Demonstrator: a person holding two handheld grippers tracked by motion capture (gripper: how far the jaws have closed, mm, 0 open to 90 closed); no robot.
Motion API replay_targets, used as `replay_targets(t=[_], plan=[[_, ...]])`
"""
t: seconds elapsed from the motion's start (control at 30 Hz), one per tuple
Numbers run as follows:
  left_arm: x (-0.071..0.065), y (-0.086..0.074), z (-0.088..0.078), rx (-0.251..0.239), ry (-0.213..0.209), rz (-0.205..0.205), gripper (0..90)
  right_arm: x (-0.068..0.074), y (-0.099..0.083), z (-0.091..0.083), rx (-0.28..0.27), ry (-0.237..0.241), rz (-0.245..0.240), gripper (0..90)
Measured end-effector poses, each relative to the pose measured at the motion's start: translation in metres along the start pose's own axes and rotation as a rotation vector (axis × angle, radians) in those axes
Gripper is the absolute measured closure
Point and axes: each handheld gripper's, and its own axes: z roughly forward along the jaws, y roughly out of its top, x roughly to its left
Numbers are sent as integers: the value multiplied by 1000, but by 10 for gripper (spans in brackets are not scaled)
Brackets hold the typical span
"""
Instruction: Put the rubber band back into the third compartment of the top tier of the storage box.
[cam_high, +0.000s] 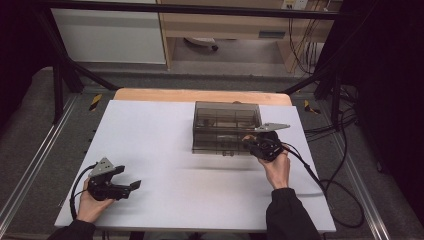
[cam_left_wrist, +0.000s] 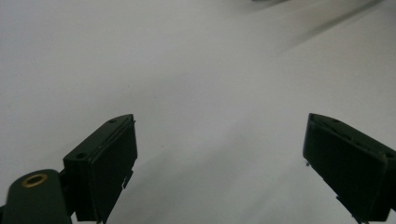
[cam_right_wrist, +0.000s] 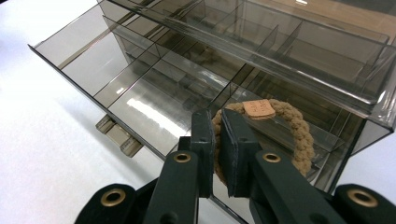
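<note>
Right gripper view: the right tongs (cam_right_wrist: 217, 156) pinch a tan rope ring (cam_right_wrist: 285, 130) with a small tan tag, held over the pulled-out drawer (cam_right_wrist: 140, 100) of a smoky clear box (cam_high: 226, 127). Thin walls split the drawer into little spaces. Far off, the left tongs (cam_left_wrist: 219, 158) are spread wide over the bare white bench (cam_high: 165, 150).

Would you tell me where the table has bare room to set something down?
Bare: the table left of the organizer, and the middle between both grippers. Crowded: the organizer's front, where the right gripper holds a hair tie.
</note>
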Motion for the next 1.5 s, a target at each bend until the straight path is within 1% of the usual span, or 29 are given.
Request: replay_targets(t=[0.27, 0.33, 0.37, 0.47, 0.6, 0.7, 0.77, 0.8, 0.83, 0.87, 0.9, 0.93, 0.97, 1.0, 1.07, 1.2, 1.27, 1.4, 1.5], plan=[[0, 0, 0, 1, 0, 1, 96, 1, -1, -2, 3, 0, 9, 835], [0, 0, 0, 0, 0, 0, 96, 1, -1, -2, 4, 2, 3, 830], [0, 0, 0, 0, 1, 1, 96, 1, -1, -2, -2, -1, 2, 801], [0, 0, 0, 0, 1, 1, 96, 1, 0, -2, -5, 4, 7, 793], [0, 0, 0, 0, 1, 1, 95, 0, 0, -5, -29, -2, 5, 744], [0, 0, 0, 0, 1, 0, 96, 0, 1, -8, -48, 2, 9, 698], [0, 0, 0, 1, 1, 0, 95, 1, 1, -11, -67, 11, 15, 633], [0, 0, 0, 1, 1, 0, 96, 1, 1, -15, -90, 16, 17, 556], [0, 0, 0, 1, 1, 0, 96, 1, 1, -15, -90, 16, 17, 556], [0, 0, 0, 1, 1, 0, 95, 0, 2, -18, -108, 18, 17, 471], [0, 0, 0, 1, 0, -1, 95, 0, 2, -18, -108, 18, 17, 471], [0, 0, 1, 2, 1, -1, 96, 0, 2, -20, -115, 18, 21, 421], [0, 0, 1, 3, 0, -1, 96, 0, 2, -23, -127, 21, 32, 322], [0, 0, 1, 3, 0, -1, 96, 0, 2, -23, -127, 21, 32, 322], [0, 0, 0, 2, 1, 0, 95, -1, 2, -26, -139, 24, 32, 239], [0, 0, 0, 4, -1, 1, 95, -1, 2, -31, -151, 41, 41, 136], [0, 0, 1, 6, -1, 1, 95, -1, 2, -33, -151, 45, 34, 96], [0, 0, 1, 6, 0, 2, 95, 0, -1, -37, -143, 44, 17, 50], [0, 0, 1, 7, 0, 3, 95, 2, -2, -39, -141, 52, 6, 25]])
